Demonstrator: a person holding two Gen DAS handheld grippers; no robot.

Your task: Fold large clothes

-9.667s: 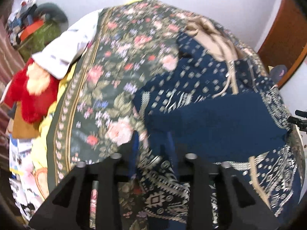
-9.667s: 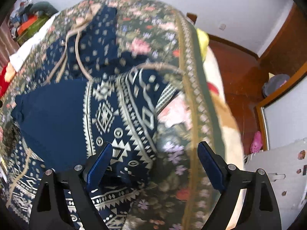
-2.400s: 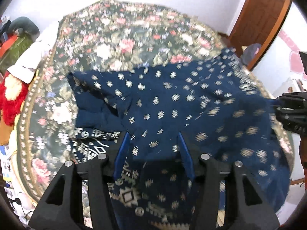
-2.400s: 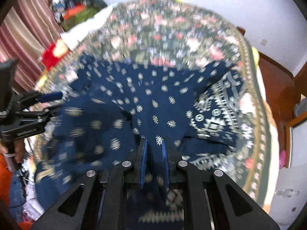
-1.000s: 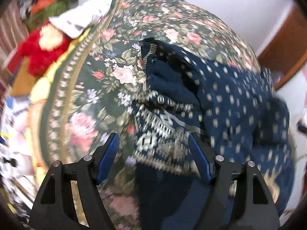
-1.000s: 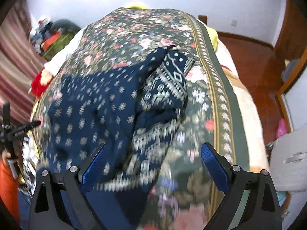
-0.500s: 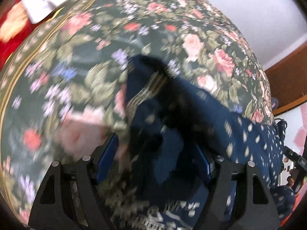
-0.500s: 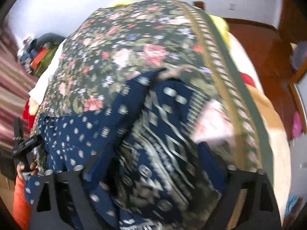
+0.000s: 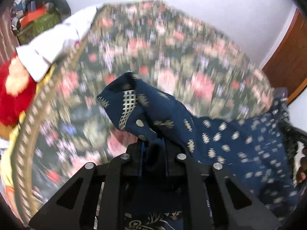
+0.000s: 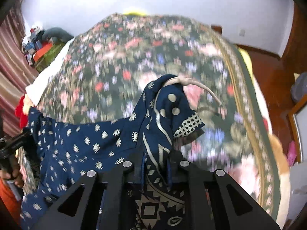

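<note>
So the big navy cotton garment with cream dots and geometric trim [image 9: 220,140] hangs stretched above the floral bedspread [image 9: 172,44], left claw [image 9: 153,149] and right claw [image 10: 155,163] each pinching a bunched corner, beige drawstring [image 10: 191,84] dangling.

Floral bedspread [image 9: 172,44] open beyond, plush toy [image 9: 13,88] at left edge
</note>
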